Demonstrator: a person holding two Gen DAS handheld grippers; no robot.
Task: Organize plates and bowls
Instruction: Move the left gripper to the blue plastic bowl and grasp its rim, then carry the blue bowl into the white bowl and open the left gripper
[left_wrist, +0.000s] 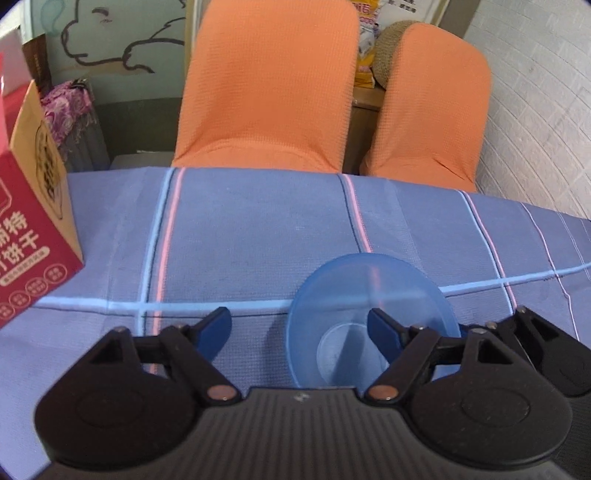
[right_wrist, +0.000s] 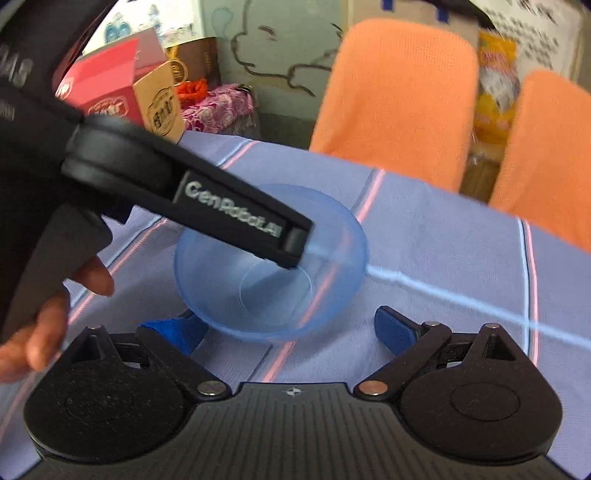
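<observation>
A translucent blue plastic bowl stands upright on the blue striped tablecloth. My left gripper is open; its right finger is inside the bowl and its left finger is outside, so the jaws straddle the bowl's near-left rim. In the right wrist view the same bowl lies just ahead, with the left gripper's black finger reaching into it from the left. My right gripper is open and empty, just in front of the bowl's near rim.
A red and tan biscuit box stands at the table's left edge. Two orange-covered chairs stand beyond the far edge. Boxes and a purple cloth sit at the back left. A white brick wall is at the right.
</observation>
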